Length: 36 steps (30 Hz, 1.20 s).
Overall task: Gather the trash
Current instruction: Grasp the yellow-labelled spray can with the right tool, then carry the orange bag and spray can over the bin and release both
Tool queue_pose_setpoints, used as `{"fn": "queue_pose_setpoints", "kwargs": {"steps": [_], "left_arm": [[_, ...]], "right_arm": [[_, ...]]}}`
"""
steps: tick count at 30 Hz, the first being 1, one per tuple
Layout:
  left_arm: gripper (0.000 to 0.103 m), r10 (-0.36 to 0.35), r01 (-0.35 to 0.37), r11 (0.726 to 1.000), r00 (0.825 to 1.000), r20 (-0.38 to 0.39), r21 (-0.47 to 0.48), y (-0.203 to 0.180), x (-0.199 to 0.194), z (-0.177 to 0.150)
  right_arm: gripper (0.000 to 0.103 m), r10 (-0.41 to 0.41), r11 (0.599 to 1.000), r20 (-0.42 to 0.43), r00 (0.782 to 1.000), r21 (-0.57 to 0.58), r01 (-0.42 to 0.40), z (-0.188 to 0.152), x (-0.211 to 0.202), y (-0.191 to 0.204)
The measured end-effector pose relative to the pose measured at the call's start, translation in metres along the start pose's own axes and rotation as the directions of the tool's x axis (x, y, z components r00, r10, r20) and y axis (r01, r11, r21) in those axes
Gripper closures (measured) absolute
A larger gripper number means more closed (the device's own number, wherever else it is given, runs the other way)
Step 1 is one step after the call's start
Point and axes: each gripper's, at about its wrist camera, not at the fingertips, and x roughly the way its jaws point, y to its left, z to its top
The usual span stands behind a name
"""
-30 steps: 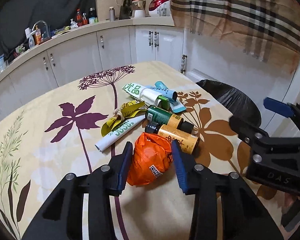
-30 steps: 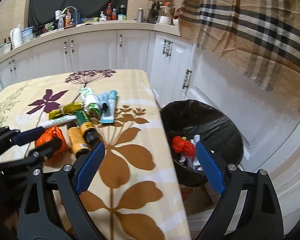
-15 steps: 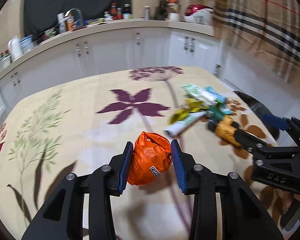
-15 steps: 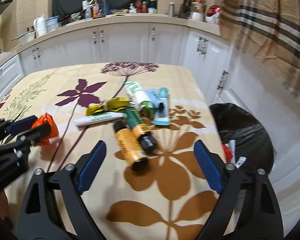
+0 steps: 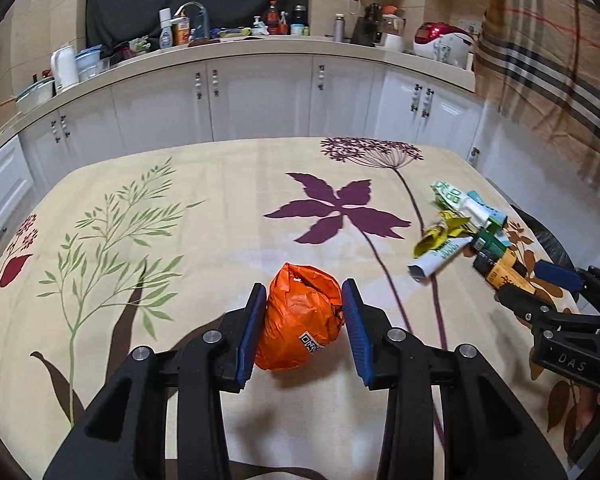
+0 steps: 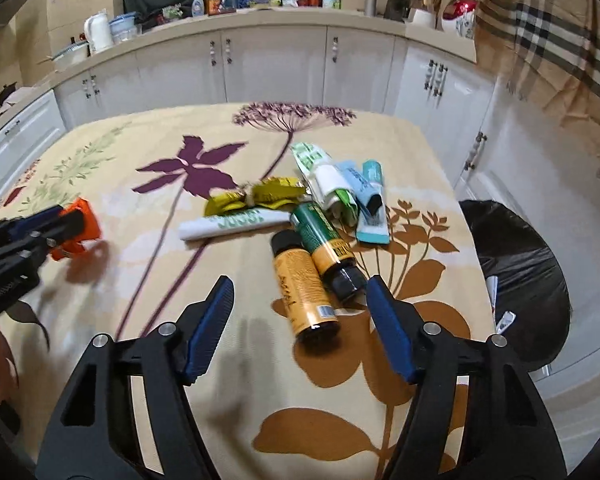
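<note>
My left gripper (image 5: 302,326) is shut on a crumpled orange plastic bag (image 5: 300,320) and holds it above the flowered tablecloth; it also shows at the left of the right wrist view (image 6: 74,228). My right gripper (image 6: 300,320) is open and empty, just short of two orange bottles (image 6: 306,288) lying in a pile of trash (image 6: 300,208): a white tube, yellow wrappers, a green can, blue and white packets. The pile also shows in the left wrist view (image 5: 460,236). A bin lined with a black bag (image 6: 520,276) stands off the table's right edge.
The table (image 5: 180,220) carries a cream cloth with leaf prints. White kitchen cabinets (image 5: 260,96) and a cluttered counter run behind it. A plaid curtain (image 6: 548,32) hangs at the right. The right gripper shows at the right edge of the left wrist view (image 5: 556,320).
My left gripper has carried the orange bag left, away from the pile. My right gripper has swung from the bin back over the table toward the bottles.
</note>
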Motion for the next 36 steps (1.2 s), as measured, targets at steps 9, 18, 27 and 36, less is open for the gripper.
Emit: {"fn": "queue_pose_setpoints", "kwargs": {"steps": [9, 18, 27, 36], "left_arm": [[0.064, 0.019, -0.019, 0.999, 1.0, -0.011, -0.033, 0.011, 0.003, -0.002], [0.064, 0.008, -0.008, 0.999, 1.0, -0.005, -0.041, 0.009, 0.001, -0.002], [0.064, -0.041, 0.043, 0.999, 0.998, 0.057, -0.03, -0.015, -0.015, 0.006], [0.064, -0.15, 0.145, 0.988, 0.982, 0.113, 0.054, -0.082, -0.018, 0.025]], "right_arm": [[0.074, 0.023, 0.998, -0.046, 0.999, -0.05, -0.026, 0.001, 0.016, 0.018], [0.08, 0.024, 0.999, -0.013, 1.0, -0.046, -0.025, -0.001, 0.006, 0.019], [0.08, -0.036, 0.999, 0.084, 0.996, 0.004, 0.036, 0.0, -0.025, -0.005], [0.08, -0.161, 0.984, 0.158, 0.974, 0.097, 0.147, 0.002, -0.048, -0.059]]}}
